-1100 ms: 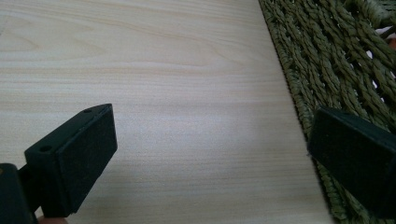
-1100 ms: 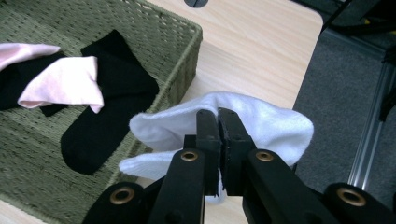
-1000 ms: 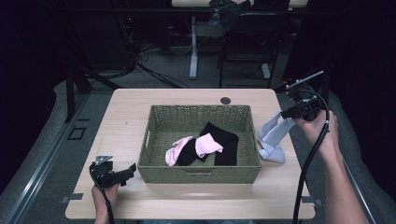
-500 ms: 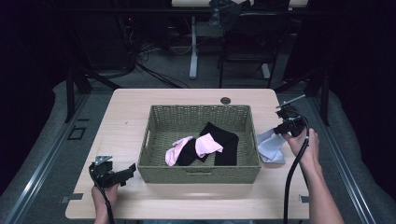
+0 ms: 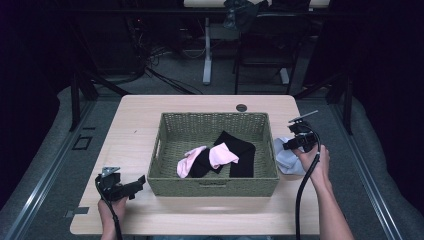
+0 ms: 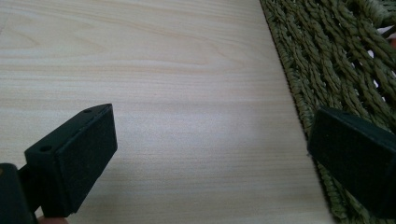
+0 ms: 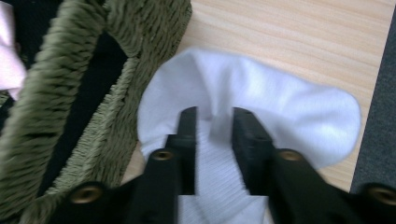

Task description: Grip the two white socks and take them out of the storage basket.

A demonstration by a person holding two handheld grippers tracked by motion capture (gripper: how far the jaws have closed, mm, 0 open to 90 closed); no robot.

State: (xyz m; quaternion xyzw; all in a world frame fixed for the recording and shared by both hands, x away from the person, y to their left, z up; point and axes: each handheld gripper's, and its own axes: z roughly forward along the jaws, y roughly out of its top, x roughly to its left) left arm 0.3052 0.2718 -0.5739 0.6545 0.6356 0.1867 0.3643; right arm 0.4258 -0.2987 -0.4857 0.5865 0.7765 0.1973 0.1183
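A white sock point(image 5: 288, 161) lies crumpled on the table just right of the green woven basket point(image 5: 215, 184). My right gripper point(image 5: 296, 142) is low over it. In the right gripper view the gripper point(image 7: 214, 116) is shut on a fold of the white sock point(image 7: 289, 107), right beside the basket's wall point(image 7: 70, 116). Inside the basket lie two pink socks point(image 5: 222, 154) and black socks point(image 5: 241, 150). My left gripper point(image 5: 136, 183) rests on the table at the basket's front left corner. Seen from the left gripper view, it point(image 6: 210, 140) stands open over bare wood, the basket wall point(image 6: 327, 60) close to one jaw.
The light wooden table point(image 5: 135, 130) has bare room left of and behind the basket. A small dark round disc point(image 5: 241, 107) sits near its far edge. The table's right edge point(image 7: 373, 93) runs close beside the white sock. Desk legs and cables stand on the dark floor beyond.
My right gripper has come down and toward the basket with the white sock, which hung stretched a second ago and now lies bunched on the table. The left gripper has stayed put.
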